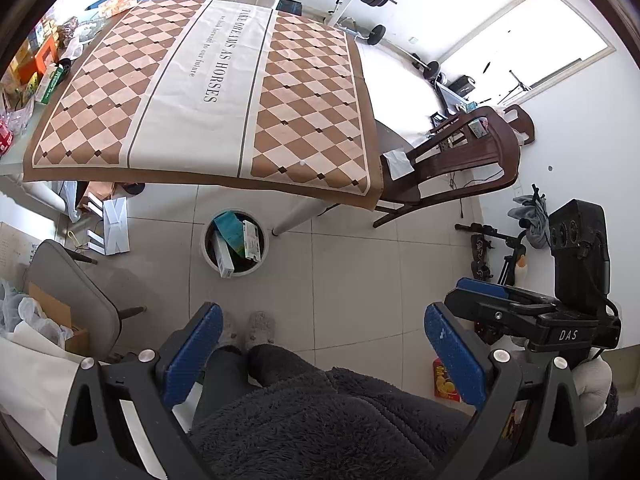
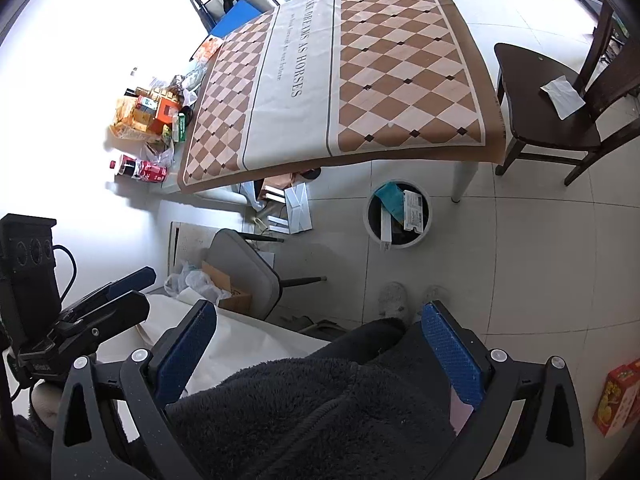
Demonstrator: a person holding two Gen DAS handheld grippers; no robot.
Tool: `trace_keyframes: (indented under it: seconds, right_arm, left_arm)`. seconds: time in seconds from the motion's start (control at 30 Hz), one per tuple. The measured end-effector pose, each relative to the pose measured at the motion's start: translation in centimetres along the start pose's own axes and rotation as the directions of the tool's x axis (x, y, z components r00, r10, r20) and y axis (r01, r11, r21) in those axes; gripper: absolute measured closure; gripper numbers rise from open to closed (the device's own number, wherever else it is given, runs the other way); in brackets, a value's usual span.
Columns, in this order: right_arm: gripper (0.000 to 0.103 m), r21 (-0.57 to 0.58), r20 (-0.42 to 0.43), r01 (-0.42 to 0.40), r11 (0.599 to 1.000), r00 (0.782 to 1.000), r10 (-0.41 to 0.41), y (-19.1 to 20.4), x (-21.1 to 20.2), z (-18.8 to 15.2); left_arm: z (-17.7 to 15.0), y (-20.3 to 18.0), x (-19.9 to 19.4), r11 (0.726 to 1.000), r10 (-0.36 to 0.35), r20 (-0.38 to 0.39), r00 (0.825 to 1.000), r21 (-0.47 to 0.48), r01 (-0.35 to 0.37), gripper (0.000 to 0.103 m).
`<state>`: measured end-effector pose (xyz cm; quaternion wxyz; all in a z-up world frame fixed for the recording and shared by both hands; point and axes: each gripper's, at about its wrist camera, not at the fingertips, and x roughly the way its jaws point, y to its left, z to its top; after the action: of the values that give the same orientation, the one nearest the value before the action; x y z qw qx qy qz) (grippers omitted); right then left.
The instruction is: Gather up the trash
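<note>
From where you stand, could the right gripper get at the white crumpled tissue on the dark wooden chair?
Probably not without stepping closer. The right gripper is open and empty, held at the person's lap, while the white tissue lies far off on the chair seat. Nothing blocks the path over the floor.

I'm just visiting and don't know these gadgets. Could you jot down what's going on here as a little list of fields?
Left gripper: open, holding nothing
Right gripper: open, holding nothing
Bin: white, round, on the floor by the table leg, boxes inside
Table: checkered cloth, bare in the middle; snack packets and a cola bottle along one edge
Chair: dark wood, a tissue on its seat
Red box: on the floor
</note>
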<state>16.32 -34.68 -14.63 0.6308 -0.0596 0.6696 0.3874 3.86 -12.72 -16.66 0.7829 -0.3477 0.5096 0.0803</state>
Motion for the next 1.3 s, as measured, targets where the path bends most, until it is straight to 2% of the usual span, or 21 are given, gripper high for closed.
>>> trace_keyframes:
  seconds: [1.3]
  right_arm:
    - [0.000,0.004,-0.002,-0.013,1.000,1.000,0.013,-0.1,0.0,-1.8]
  left_arm:
    - [-1.1,-0.4,-0.5,0.998,-0.012,-0.032,0.999,0.056,0.014,0.000]
